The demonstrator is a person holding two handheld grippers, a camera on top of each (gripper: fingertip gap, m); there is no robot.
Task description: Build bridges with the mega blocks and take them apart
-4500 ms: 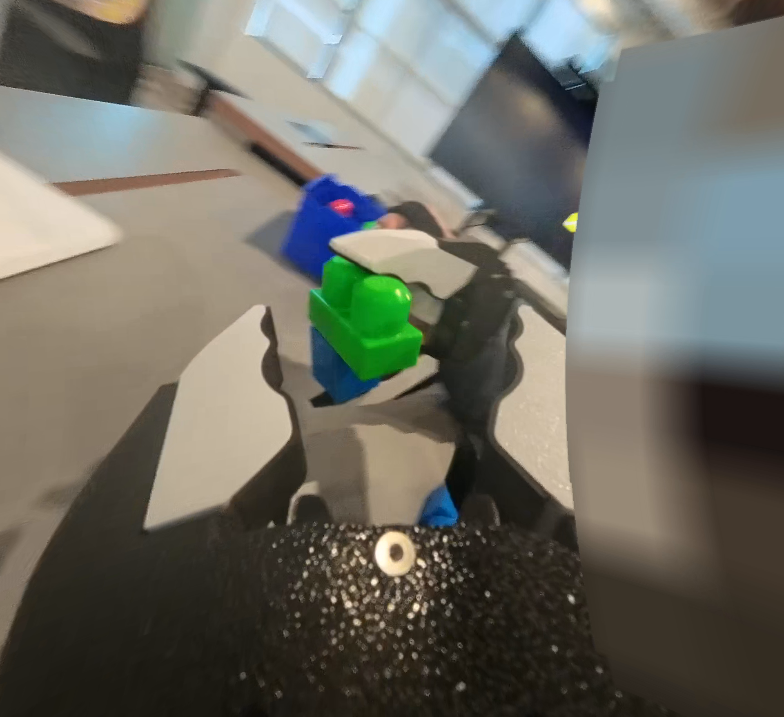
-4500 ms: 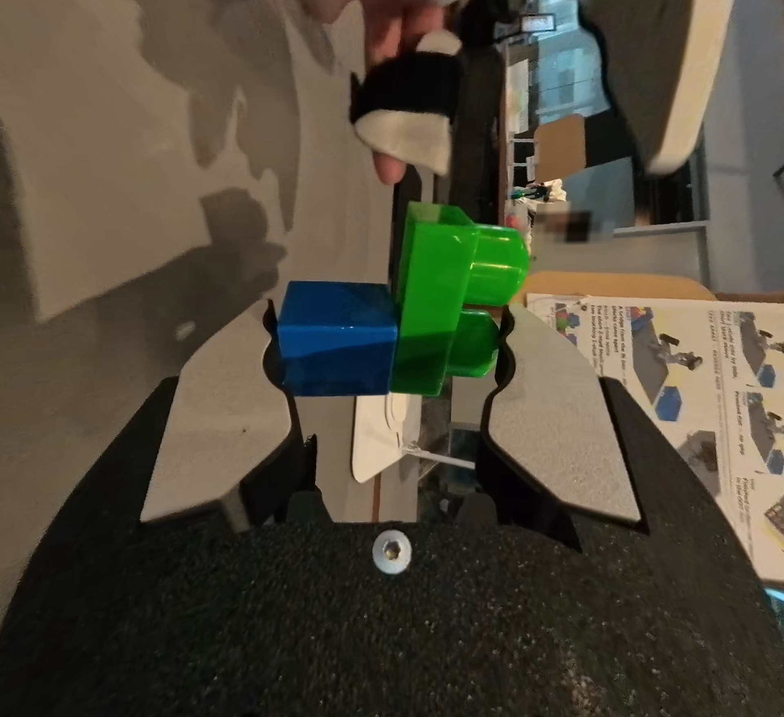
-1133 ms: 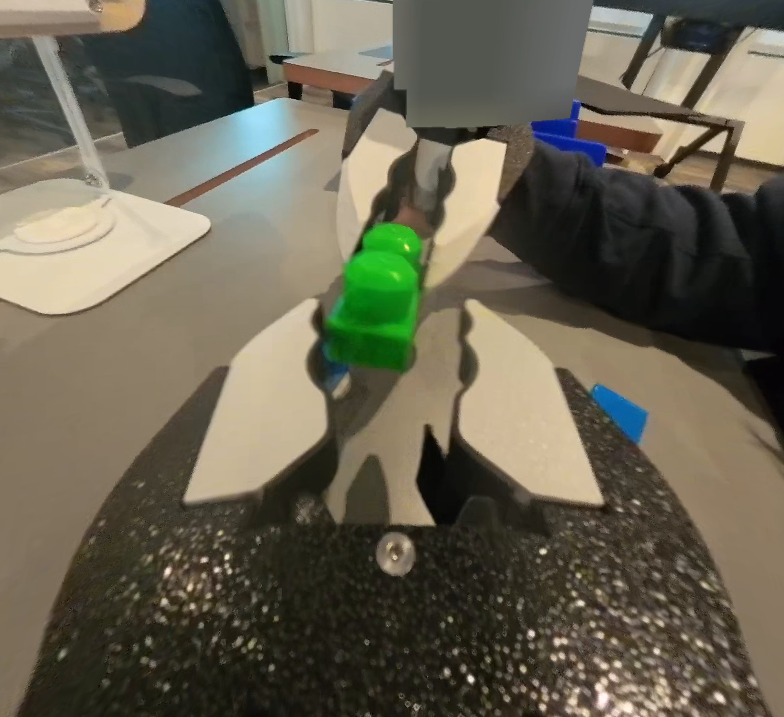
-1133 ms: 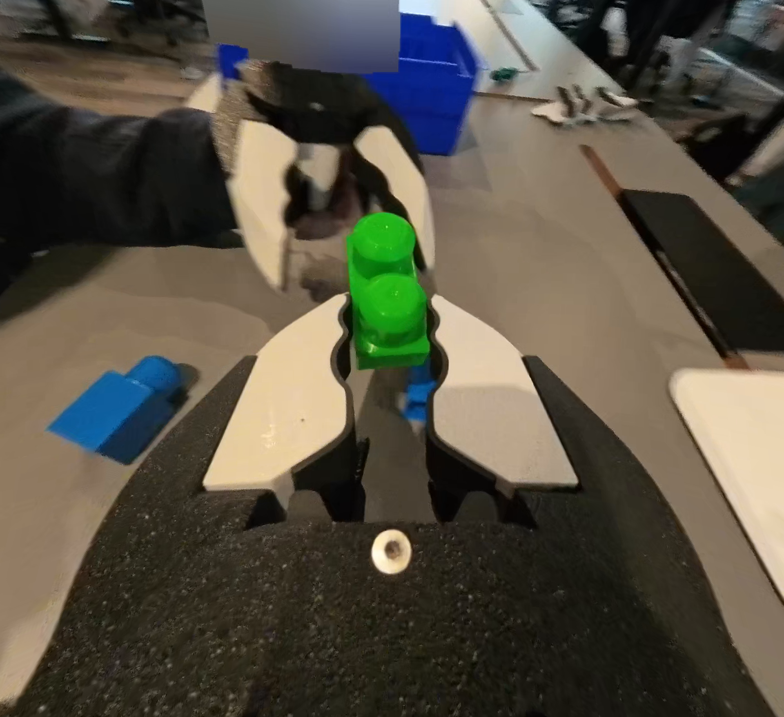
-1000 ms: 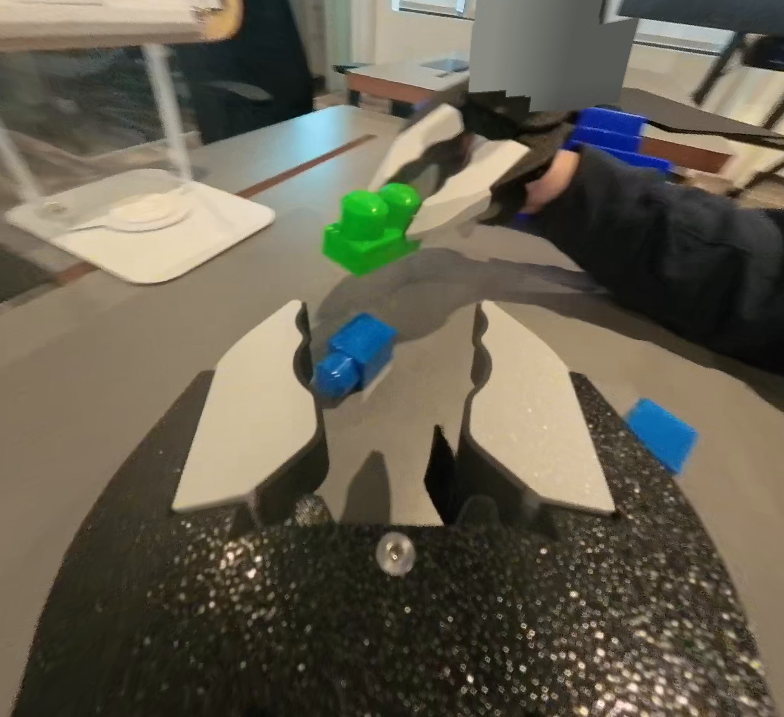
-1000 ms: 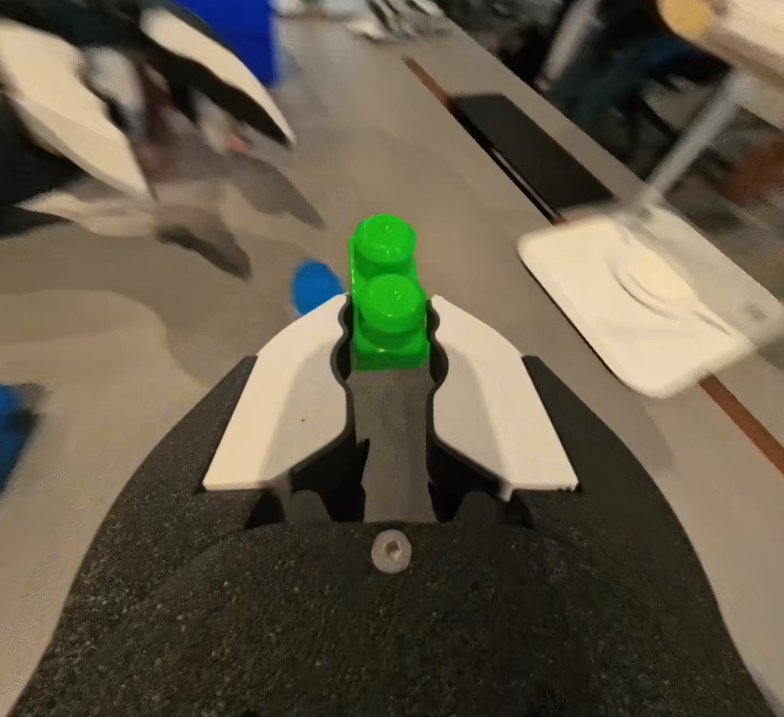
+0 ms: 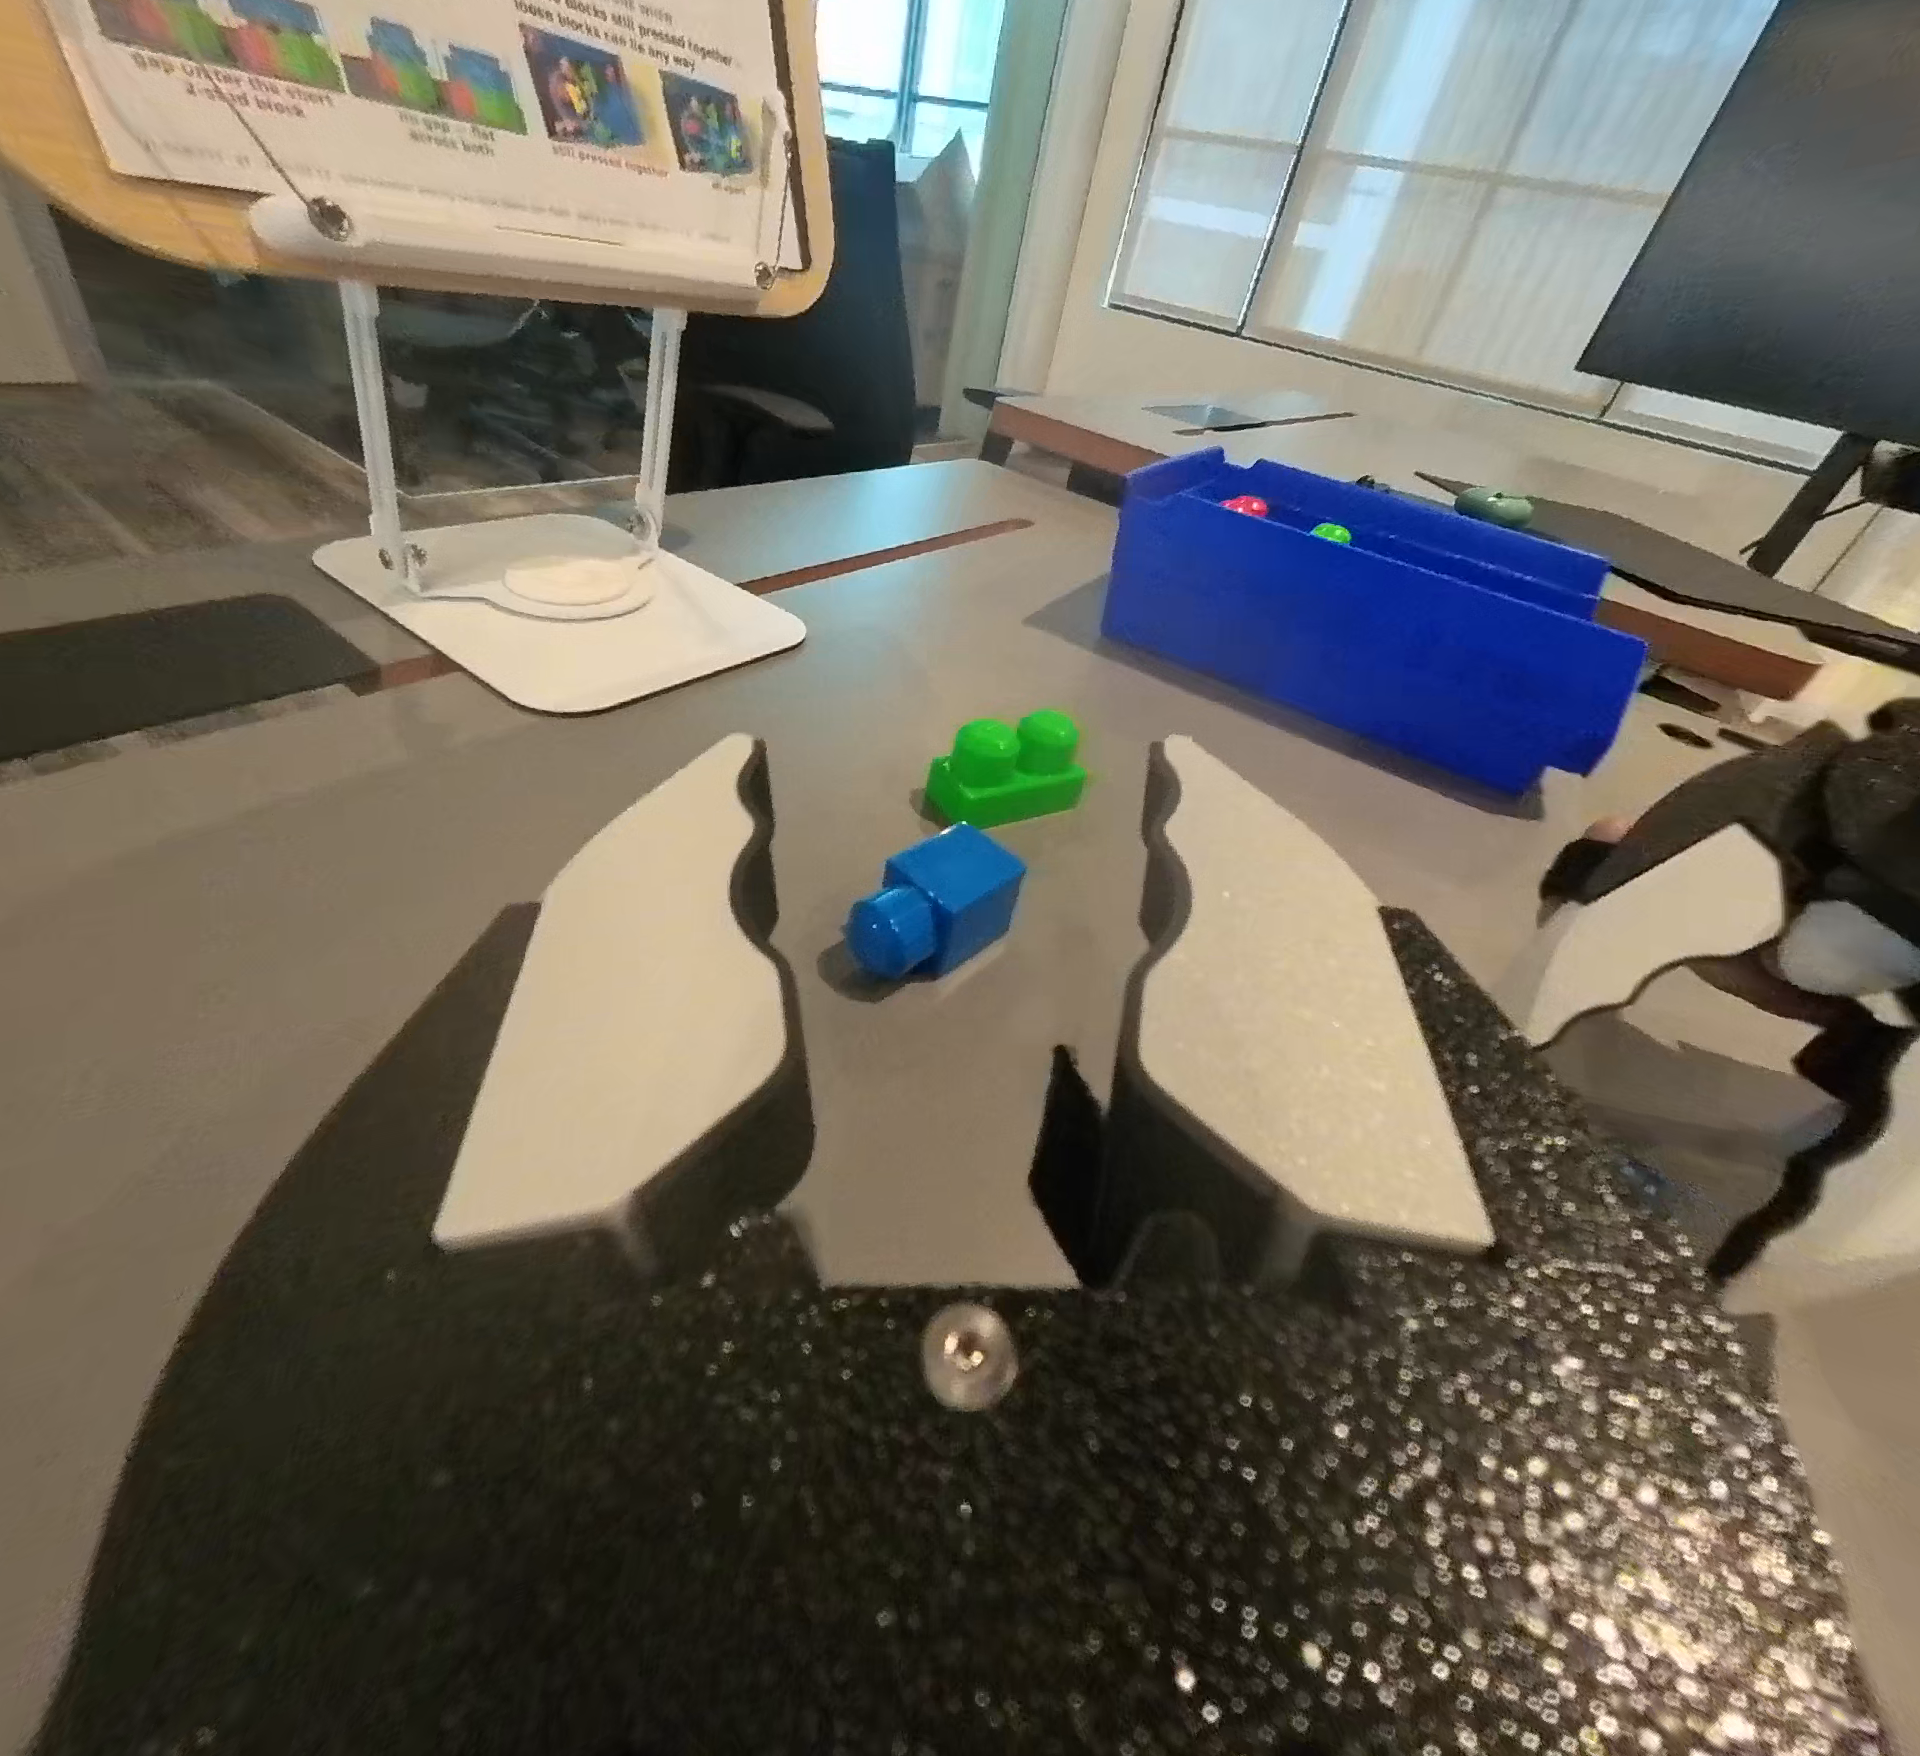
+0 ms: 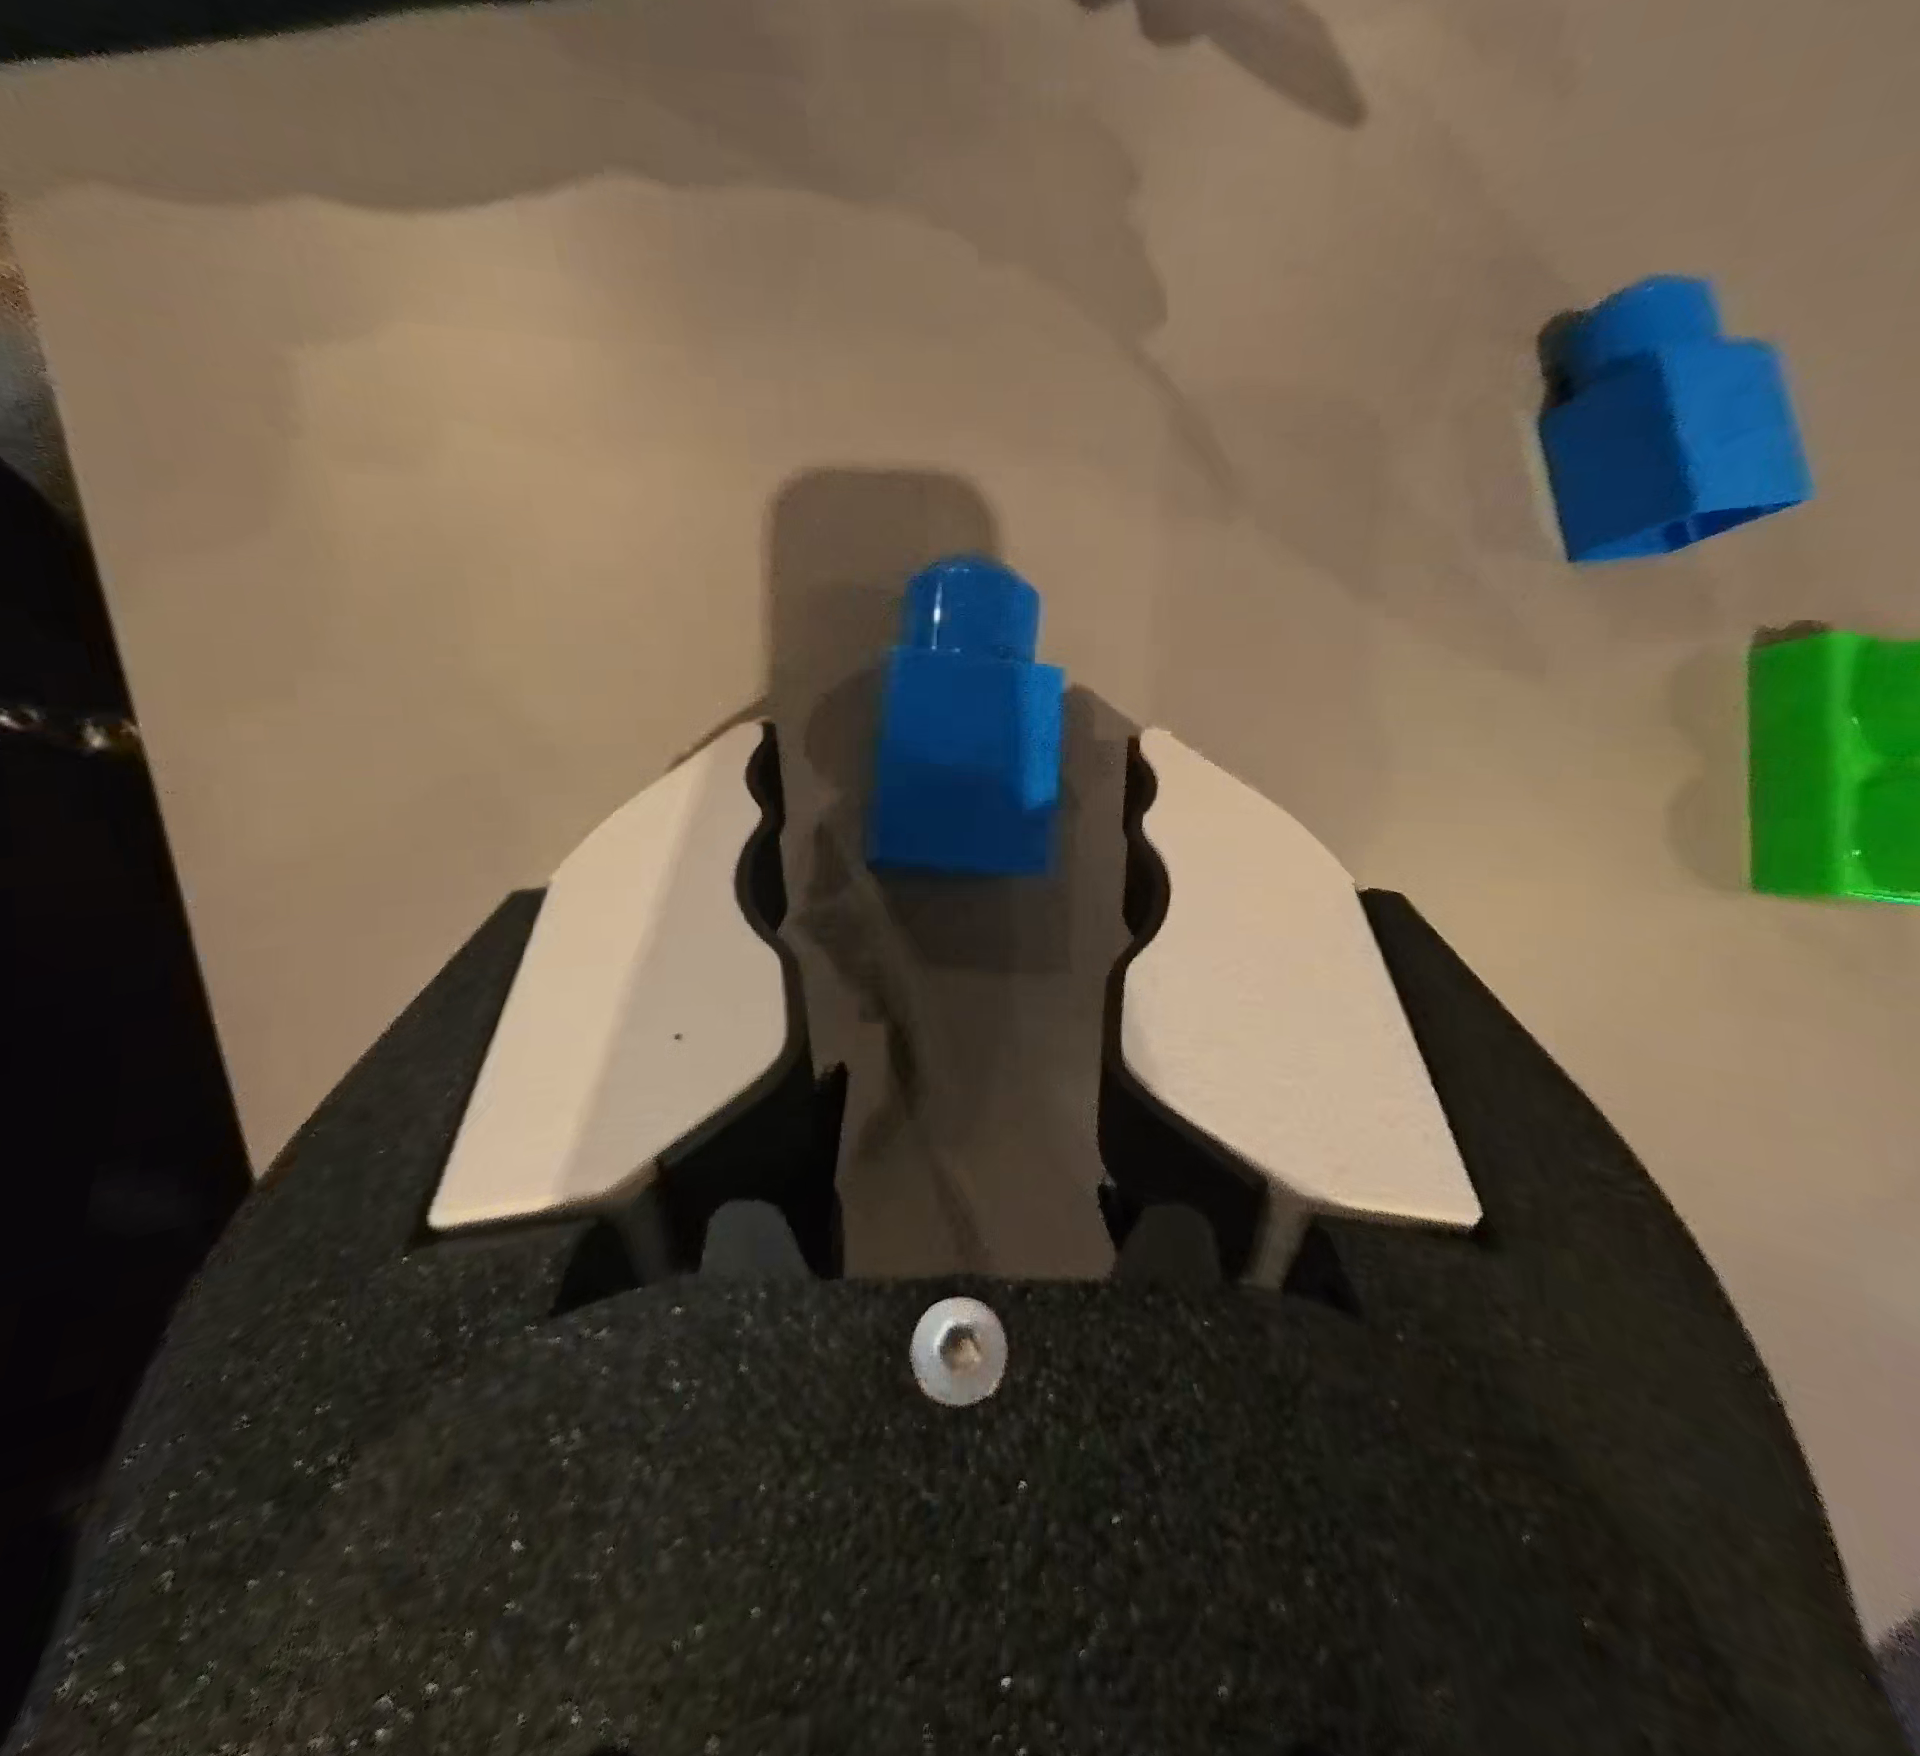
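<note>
Bridge now fully apart: green two-stud block (image 7: 1006, 773) no longer pinched by the right gripper (image 8: 951, 771) as it was a second ago, but set down studs-up on the grey tabletop (image 7: 260, 875), toward its far edge. Just beside it, nearer, one blue one-stud block (image 7: 937, 901) tipped on its side, stud pointing left, dropped from the stack it made with the green piece. Left gripper (image 7: 951, 859) spread wide and empty, hovering over both.

In the right wrist view, a second blue one-stud block (image 8: 966, 740) lying near the tabletop's near edge, framed between the right gripper's parted fingers (image 8: 644, 958); not touched on either side, so nothing held. First blue block (image 8: 1673, 428) and green block (image 8: 1834, 766) off to the right, well apart from it.

Likely next: pieces one by one into the blue bin (image 7: 1351, 626) at the far right of the tabletop, red and green blocks already inside. White-based instruction stand (image 7: 561, 610) at the far left.
</note>
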